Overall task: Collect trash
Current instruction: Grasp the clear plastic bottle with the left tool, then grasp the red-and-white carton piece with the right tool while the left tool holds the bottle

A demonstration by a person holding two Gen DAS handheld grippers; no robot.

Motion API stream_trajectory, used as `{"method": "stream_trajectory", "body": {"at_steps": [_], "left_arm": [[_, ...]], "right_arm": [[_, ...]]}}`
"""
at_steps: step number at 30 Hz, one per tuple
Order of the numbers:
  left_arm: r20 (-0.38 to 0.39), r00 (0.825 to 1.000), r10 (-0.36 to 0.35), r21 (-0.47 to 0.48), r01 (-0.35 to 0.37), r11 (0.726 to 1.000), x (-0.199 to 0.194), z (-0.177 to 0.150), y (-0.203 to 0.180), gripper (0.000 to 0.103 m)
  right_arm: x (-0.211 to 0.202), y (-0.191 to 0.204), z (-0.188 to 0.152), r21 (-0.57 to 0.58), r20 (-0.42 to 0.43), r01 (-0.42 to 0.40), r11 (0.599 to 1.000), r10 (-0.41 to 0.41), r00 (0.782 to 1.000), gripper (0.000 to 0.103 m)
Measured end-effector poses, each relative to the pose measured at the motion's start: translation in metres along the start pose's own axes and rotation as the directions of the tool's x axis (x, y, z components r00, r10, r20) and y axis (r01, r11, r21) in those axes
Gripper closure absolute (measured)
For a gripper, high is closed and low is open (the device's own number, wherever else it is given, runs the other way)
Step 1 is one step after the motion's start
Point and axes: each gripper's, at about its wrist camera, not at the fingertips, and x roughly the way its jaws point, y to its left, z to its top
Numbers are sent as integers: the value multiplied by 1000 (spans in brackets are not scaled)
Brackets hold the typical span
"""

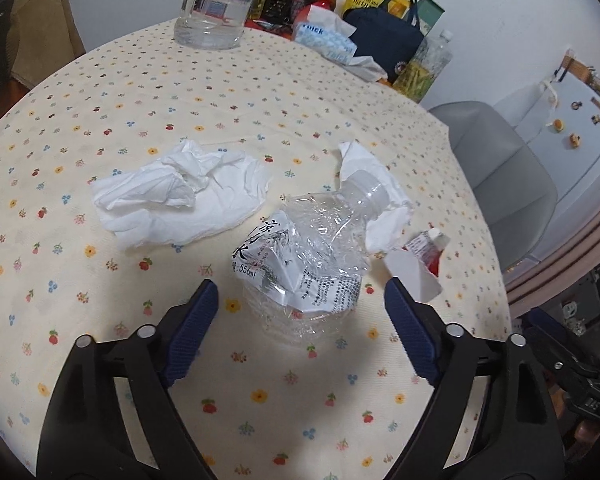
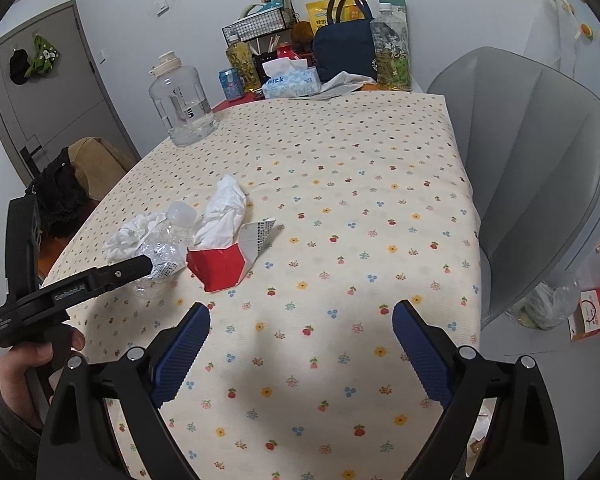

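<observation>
Bench (image 1: 100, 360): covered by a cream cloth with small flower print; it carries all the trash near its middle and clutter along its far edge.
Grey chair (image 2: 532, 168): stands at the bench's side, beside the right claw's view.
Water jug (image 2: 180, 104): clear, upright, toward the far end of the bench, well apart from the trash.
Tissue box (image 2: 292, 82): blue and white, at the far edge among bottles and a dark blue bag (image 2: 346, 50).
Left claw (image 1: 300, 300): jaws wide apart, tilted down over the bench; the crushed bottle's base lies between the blue pads (image 1: 192, 328), and neither pad presses on it. It holds nothing.
Right claw (image 2: 302, 320): jaws spread wide over bare cloth, nothing between them, touching nothing; it is near the red carton but apart from it.
Crumpled tissue (image 1: 180, 192): white, flat on the cloth, just beside the bottle, on its left in the left wrist view.
Crushed bottle (image 1: 312, 252): clear plastic with a white printed label, lying on its side, its capped neck pointing away from the left claw and resting over a second white tissue (image 1: 368, 168).
Red carton (image 2: 220, 264): small, flattened, red and white, lying just beside the bottle and second tissue.
Hand (image 2: 28, 364): grips the left claw's handle at the lower left of the right wrist view.
</observation>
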Motion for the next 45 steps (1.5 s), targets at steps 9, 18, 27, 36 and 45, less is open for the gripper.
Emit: {"method": "stream_trajectory", "body": {"at_steps": [9, 18, 27, 36, 45], "left_arm": [[-12, 991, 135, 121, -132, 984, 21, 11, -23, 10], [0, 973, 230, 225, -224, 948, 36, 17, -40, 19], [40, 987, 158, 119, -162, 980, -4, 8, -16, 21], [74, 987, 144, 50, -148, 988, -30, 4, 9, 23], [114, 987, 112, 31, -116, 993, -48, 3, 16, 24]], "right_arm": [[6, -6, 2, 8, -10, 3, 1000, -2, 1000, 12], [17, -5, 5, 5, -30, 1, 1000, 0, 1000, 12], [48, 26, 13, -80, -91, -73, 994, 65, 994, 8], [85, 61, 22, -160, -164, -117, 980, 90, 982, 8], [115, 75, 38, -198, -178, -87, 976, 51, 983, 8]]}}
